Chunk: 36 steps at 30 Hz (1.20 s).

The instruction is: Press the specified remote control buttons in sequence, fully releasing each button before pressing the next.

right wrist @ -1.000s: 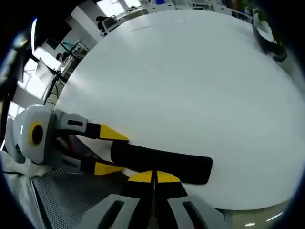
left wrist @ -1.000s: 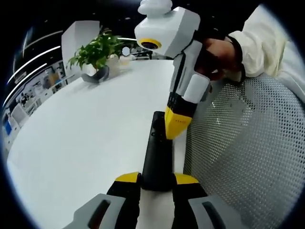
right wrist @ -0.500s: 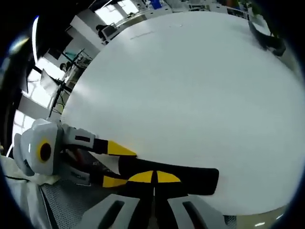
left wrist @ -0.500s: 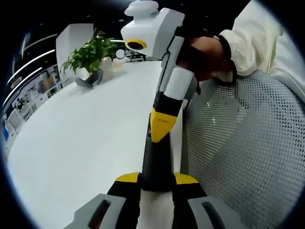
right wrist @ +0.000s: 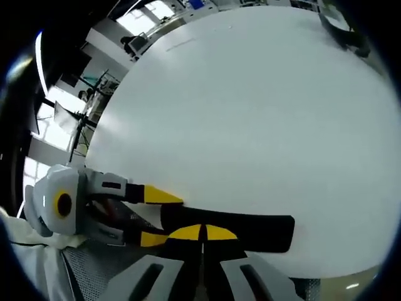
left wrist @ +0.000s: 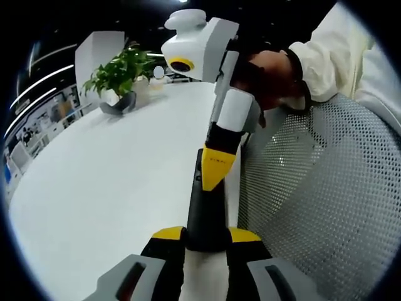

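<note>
A long black remote (left wrist: 205,210) lies along the white table (left wrist: 106,182) near its edge. My left gripper (left wrist: 206,234) is shut on the remote's near end, one yellow tip on each side. My right gripper (left wrist: 213,175) comes down from the upper right, held by a hand (left wrist: 276,69) in a white sleeve. Its jaws are shut, and the yellow tip sits over the remote's upper face. In the right gripper view the remote (right wrist: 244,223) lies crosswise. My right gripper (right wrist: 202,232) points at its near edge, and my left gripper (right wrist: 160,217) clamps its left end.
A white mesh chair back (left wrist: 319,194) stands close on the right of the table edge. A potted plant (left wrist: 120,74) in a dark pot sits at the far end of the table (right wrist: 250,106). Desks and windows lie beyond.
My right gripper's tip has shifted from the remote's right edge onto its face. The left gripper keeps its hold, and the remote has not moved.
</note>
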### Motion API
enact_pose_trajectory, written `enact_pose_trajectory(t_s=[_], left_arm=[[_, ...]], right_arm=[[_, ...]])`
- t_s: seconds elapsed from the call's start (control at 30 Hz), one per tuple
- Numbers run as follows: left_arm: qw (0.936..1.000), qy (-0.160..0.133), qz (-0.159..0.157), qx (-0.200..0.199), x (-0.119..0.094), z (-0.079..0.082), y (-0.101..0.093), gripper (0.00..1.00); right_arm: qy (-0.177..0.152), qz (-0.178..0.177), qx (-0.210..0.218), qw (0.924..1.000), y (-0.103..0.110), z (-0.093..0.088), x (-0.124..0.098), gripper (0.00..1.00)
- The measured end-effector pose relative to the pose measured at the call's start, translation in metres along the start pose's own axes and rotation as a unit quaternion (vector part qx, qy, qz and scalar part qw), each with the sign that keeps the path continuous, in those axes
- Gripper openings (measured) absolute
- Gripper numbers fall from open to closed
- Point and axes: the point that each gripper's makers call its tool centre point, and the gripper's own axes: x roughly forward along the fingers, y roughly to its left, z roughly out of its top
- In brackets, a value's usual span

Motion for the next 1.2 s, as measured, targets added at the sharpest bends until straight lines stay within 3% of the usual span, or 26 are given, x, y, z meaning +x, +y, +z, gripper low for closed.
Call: enact_pose_trajectory(t_s=[0.63,0.83,1.2], left_arm=[[1.0,0.003,-0.001,0.001,-0.0007,0.0001,-0.0001,0.25],[1.0,0.001,0.0,0.0,0.0001,0.0008,0.0005,0.25],[1.0,0.001,-0.003,0.006,0.0005,0.0014,0.0007,0.25]], right_arm=[[-0.001,-0.015,-0.006,0.9999,-0.0009,-0.0012,-0.0003,0.0],[-0.003,-0.031,-0.035,0.9989,-0.0001,-0.0006,0.0006,0.0],[-0.006,-0.02,-0.017,0.9996,-0.0019,0.0002,0.0006,0.0]])
